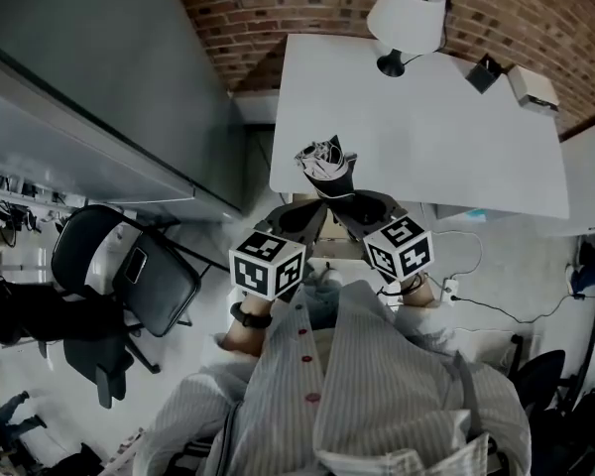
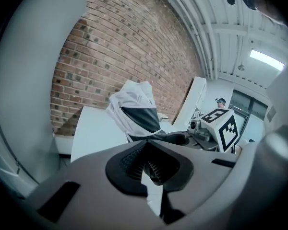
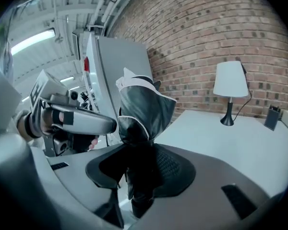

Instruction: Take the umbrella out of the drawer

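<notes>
Left tongs (image 2: 149, 166) and right tongs (image 3: 139, 169) both clamp the upright umbrella's (image 3: 144, 109) base.

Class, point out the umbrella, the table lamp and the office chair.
umbrella (image 3: 145, 107), right gripper view, dark folded canopy.
table lamp (image 1: 407, 13), head view, white shade.
office chair (image 1: 164, 294), head view, seat.

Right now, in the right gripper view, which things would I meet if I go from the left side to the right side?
left hand-held gripper → umbrella → lamp → dark box
</notes>
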The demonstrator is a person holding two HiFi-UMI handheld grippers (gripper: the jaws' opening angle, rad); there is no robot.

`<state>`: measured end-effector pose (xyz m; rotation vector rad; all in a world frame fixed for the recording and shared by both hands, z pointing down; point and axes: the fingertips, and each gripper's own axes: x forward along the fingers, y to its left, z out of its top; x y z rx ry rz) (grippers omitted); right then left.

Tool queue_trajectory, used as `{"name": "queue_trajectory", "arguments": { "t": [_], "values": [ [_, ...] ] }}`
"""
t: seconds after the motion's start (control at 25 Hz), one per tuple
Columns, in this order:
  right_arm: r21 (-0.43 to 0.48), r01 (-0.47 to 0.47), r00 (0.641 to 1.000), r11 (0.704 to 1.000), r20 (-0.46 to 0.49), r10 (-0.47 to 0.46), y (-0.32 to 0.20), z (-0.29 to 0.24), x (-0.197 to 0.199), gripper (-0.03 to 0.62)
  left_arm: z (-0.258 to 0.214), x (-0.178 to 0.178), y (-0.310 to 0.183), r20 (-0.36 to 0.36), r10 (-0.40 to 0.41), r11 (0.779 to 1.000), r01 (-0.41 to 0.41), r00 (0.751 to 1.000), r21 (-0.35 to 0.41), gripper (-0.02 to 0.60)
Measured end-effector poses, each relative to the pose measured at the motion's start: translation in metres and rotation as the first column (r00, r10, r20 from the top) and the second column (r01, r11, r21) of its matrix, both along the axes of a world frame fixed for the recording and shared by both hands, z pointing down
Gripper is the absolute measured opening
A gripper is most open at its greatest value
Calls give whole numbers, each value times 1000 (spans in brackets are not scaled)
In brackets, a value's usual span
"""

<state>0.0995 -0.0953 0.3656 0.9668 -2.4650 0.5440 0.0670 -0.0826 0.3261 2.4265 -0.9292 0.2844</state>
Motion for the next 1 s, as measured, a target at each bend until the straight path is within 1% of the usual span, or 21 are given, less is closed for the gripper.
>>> {"name": "queue_trajectory", "arguments": {
  "t": [0.2,0.44,0.76,1.0],
  "values": [
    [60,-94,992,994,85,88,-5,-46,15,170,-25,12,-4,-22,48,997,-47,999,62,9],
    [112,-159,979,981,146,142,1,-78,26,170,-41,22,-7,-45,83,991,-77,996,113,9],
    [135,-214,965,967,181,188,7,-92,35,170,-52,28,-6,-51,115,983,-106,992,152,9],
    [138,-230,960,963,192,202,7,-96,37,170,-54,25,-6,-50,109,982,-99,993,162,9]
  ]
}}
